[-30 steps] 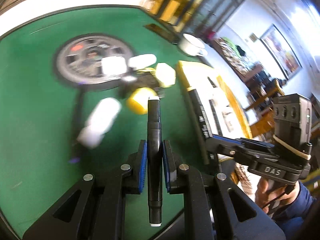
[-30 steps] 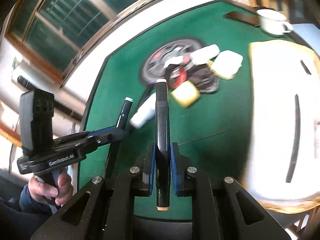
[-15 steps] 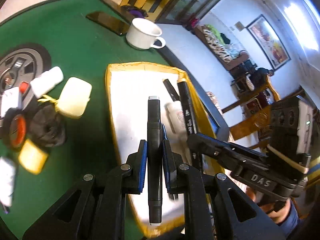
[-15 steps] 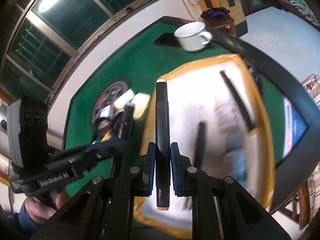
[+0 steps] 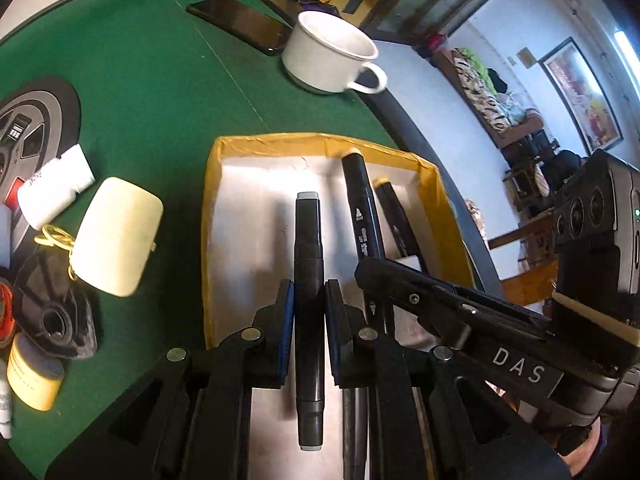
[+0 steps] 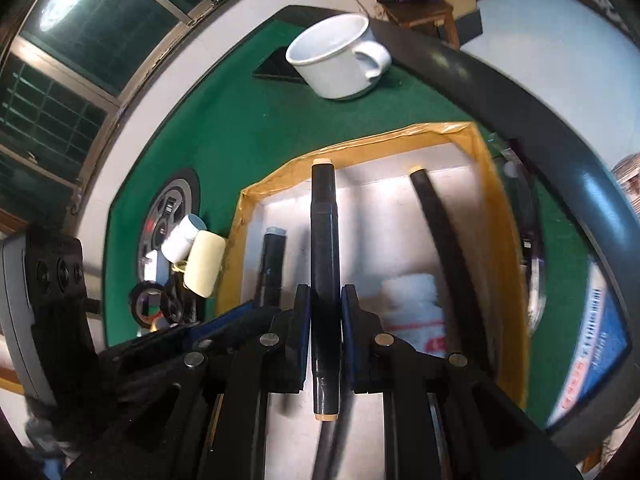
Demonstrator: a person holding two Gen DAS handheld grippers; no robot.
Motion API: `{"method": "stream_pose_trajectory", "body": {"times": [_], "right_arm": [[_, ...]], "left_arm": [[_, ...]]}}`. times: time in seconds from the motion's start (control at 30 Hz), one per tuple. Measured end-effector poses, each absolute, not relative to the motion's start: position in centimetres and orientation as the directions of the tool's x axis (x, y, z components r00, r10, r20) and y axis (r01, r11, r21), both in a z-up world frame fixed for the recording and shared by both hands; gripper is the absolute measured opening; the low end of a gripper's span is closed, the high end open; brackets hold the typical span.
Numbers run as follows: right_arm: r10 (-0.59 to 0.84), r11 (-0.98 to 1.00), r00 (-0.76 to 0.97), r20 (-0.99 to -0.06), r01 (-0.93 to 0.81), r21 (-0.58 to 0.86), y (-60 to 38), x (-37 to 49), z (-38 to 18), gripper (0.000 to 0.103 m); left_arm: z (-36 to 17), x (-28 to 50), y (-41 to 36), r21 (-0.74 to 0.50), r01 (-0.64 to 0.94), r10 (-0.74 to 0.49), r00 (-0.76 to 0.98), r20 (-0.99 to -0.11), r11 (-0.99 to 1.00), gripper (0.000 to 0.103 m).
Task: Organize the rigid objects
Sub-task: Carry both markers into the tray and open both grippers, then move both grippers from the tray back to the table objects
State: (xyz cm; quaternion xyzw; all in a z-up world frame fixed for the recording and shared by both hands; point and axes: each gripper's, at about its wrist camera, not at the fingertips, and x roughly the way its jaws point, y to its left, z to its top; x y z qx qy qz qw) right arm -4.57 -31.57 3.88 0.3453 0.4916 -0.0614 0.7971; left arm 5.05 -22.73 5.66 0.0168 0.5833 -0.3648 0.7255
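Observation:
My left gripper [image 5: 309, 286] is shut on a black marker with grey caps [image 5: 308, 248], held lengthwise over a tray with a yellow taped rim [image 5: 210, 200]. My right gripper [image 6: 325, 290] is shut on a black marker with beige caps [image 6: 324, 240] over the same tray [image 6: 496, 220]. The two grippers hang side by side, left marker [image 6: 274, 256] beside the right one. In the tray lie another black marker [image 6: 444, 248] and a white bottle with red print [image 6: 412, 304]. In the left wrist view the right-held marker [image 5: 360, 216] and the lying marker [image 5: 396, 220] run parallel.
On the green felt left of the tray lie a cream case [image 5: 116, 236], a white bottle [image 5: 52, 188], a black lump [image 5: 52, 312], a yellow pot [image 5: 34, 376] and a wheel-print mat [image 5: 40, 120]. Beyond the tray stand a white mug [image 5: 328, 60] and a phone [image 5: 240, 24]. The table's dark edge [image 6: 520, 92] runs close on the right.
Both grippers have carried their markers sideways from above the clutter on the green felt to above the tray, sinking slightly. Both grips stayed shut throughout.

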Motion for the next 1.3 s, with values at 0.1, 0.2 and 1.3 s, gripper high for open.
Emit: {"method": "stream_pose_trajectory", "body": {"times": [0.1, 0.2, 1.3], "right_arm": [[0.272, 0.736, 0.499, -0.823, 0.443, 0.512, -31.8, -4.2, 3.3, 0.013], [0.302, 0.718, 0.488, -0.819, 0.449, 0.533, -31.9, -3.9, 2.4, 0.013], [0.133, 0.796, 0.611, -0.780, 0.404, 0.451, -23.6, -9.5, 10.4, 0.029]], "left_arm": [[5.2, 5.6, -23.0, -0.391, 0.533, -0.496, 0.061, -0.866, 0.750, 0.012], [4.5, 5.8, -23.1, -0.381, 0.525, -0.476, 0.053, -0.878, 0.761, 0.012], [11.7, 1.2, -7.9, -0.551, 0.494, -0.698, 0.178, -0.693, 0.673, 0.037]]}}
